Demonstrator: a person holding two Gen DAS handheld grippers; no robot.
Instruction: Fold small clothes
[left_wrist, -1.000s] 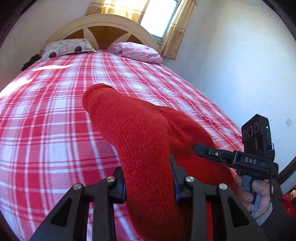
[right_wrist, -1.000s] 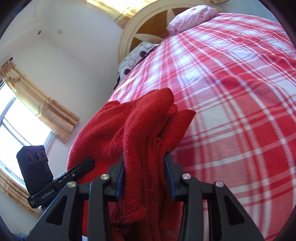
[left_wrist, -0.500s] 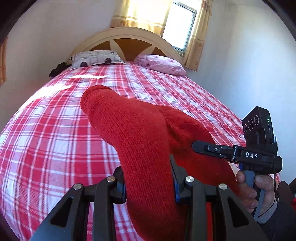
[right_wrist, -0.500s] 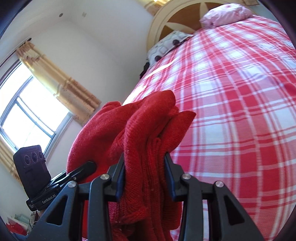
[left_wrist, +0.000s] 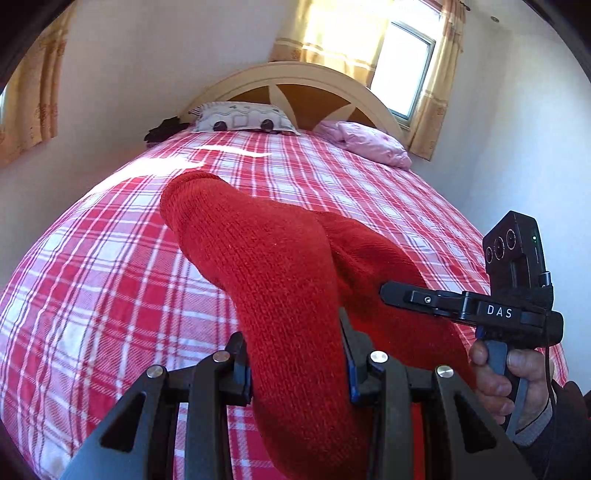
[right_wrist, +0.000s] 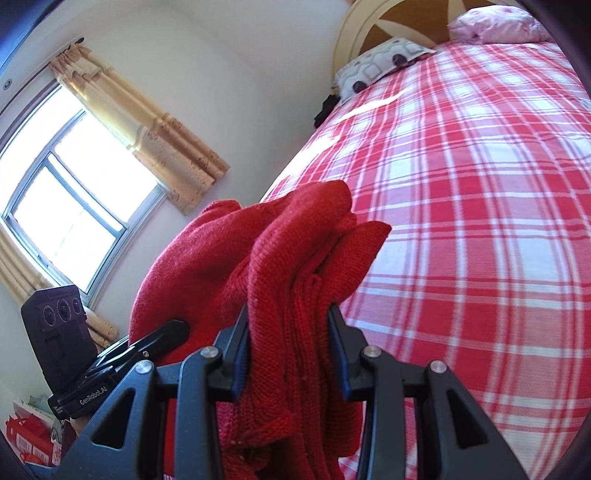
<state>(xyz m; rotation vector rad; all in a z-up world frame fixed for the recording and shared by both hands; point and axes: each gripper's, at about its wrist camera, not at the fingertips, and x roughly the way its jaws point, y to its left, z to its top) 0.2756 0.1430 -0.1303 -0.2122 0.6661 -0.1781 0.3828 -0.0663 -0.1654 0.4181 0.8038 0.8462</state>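
Red knit sweater (left_wrist: 291, 295) hangs bunched above the plaid bed (left_wrist: 110, 295), pinched in both my tongs: left tongs (left_wrist: 295, 365) and right tongs (right_wrist: 291, 354) each clamp a thick fold. I'd carry it toward twelve o'clock, level, then spread it flat.

"DAS", "GenRobot.AI" on tongs (left_wrist: 498, 312)

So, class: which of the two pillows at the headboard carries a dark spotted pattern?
The grey-white pillow, lying left of the plain pink pillow in the left wrist view.
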